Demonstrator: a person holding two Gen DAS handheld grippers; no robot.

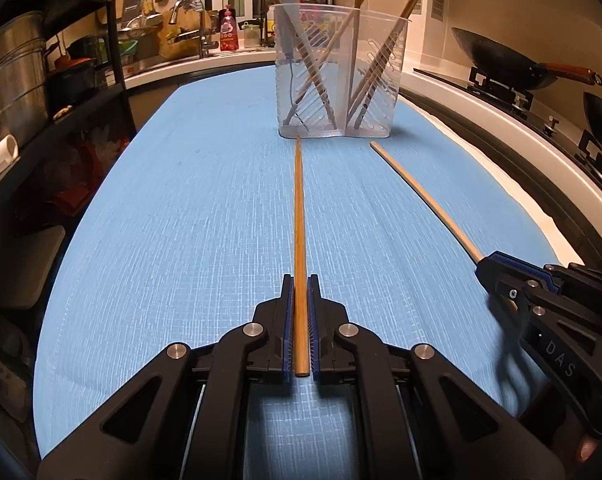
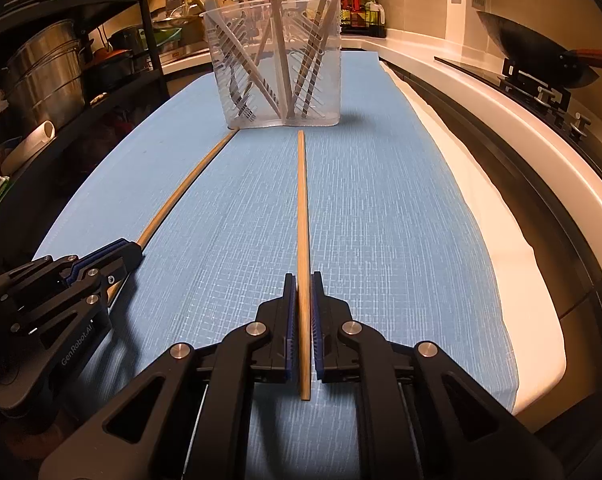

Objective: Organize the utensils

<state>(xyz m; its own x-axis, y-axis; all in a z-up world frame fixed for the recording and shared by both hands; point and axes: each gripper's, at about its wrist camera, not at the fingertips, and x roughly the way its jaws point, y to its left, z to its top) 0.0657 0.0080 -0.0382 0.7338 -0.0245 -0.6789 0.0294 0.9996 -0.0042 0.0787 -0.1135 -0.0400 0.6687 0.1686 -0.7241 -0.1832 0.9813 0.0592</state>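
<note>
Wooden chopsticks sit one in each pair of tongs: the left gripper [image 1: 300,280] is clamped on the left chopstick [image 1: 299,216], and the right gripper [image 2: 302,278] is clamped on the right chopstick [image 2: 302,208]. Both sticks reach straight ahead of their fingers over the blue mat [image 1: 181,208] toward the clear utensil holder [image 1: 339,76], which stands beyond their tips with more chopsticks and a white utensil already leaning inside.

Each stick is pinched near its back end, so I judge the long free length could swing or twist in the pads on lifting. The left stick's tip appears to touch the holder's base and could nudge it if pushed forward. Held side by side, the two sticks could also knock together at the rim.

The left wrist view shows the right stick's tip lying short of the holder; the right wrist view shows the left stick's tip reaching the holder's foot.
</note>
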